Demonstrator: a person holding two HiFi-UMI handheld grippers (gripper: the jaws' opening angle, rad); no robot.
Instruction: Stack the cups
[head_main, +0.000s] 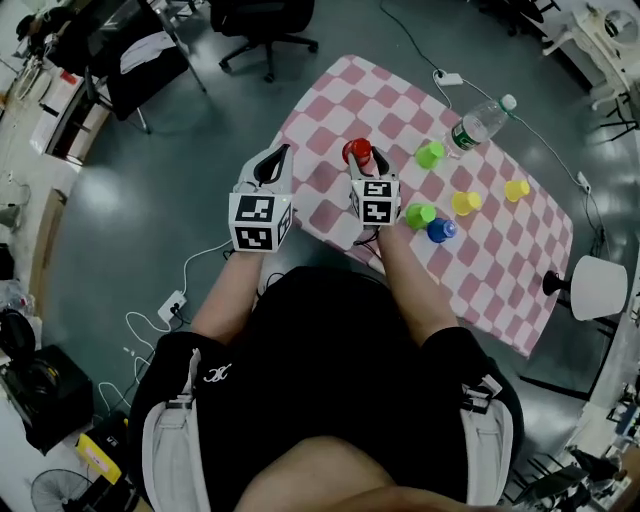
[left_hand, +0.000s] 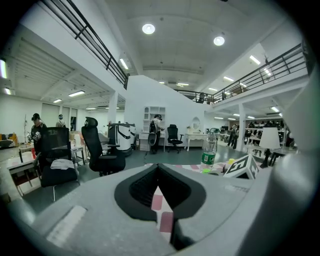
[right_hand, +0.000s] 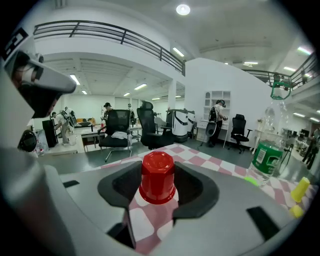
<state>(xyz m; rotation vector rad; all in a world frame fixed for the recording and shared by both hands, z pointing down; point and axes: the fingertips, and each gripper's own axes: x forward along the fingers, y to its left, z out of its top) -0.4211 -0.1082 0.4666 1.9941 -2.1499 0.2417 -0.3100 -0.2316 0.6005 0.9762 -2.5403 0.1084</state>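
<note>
A red cup (head_main: 357, 150) stands upside down between the jaws of my right gripper (head_main: 361, 163), over the near left part of the pink checkered table (head_main: 340, 90). In the right gripper view the dark pads press both sides of the red cup (right_hand: 157, 177), so that gripper (right_hand: 158, 186) is shut on it. Two green cups (head_main: 430, 153) (head_main: 420, 214), a blue cup (head_main: 441, 230) and two yellow cups (head_main: 465, 203) (head_main: 516, 190) stand upside down to the right. My left gripper (head_main: 281, 155) hovers left of the table's edge, jaws together and empty.
A clear water bottle (head_main: 478, 124) with a green label lies or leans at the table's far side. A white lamp (head_main: 590, 285) stands at the right end. Cables and a power strip (head_main: 172, 303) lie on the floor; office chairs (head_main: 262, 30) stand beyond.
</note>
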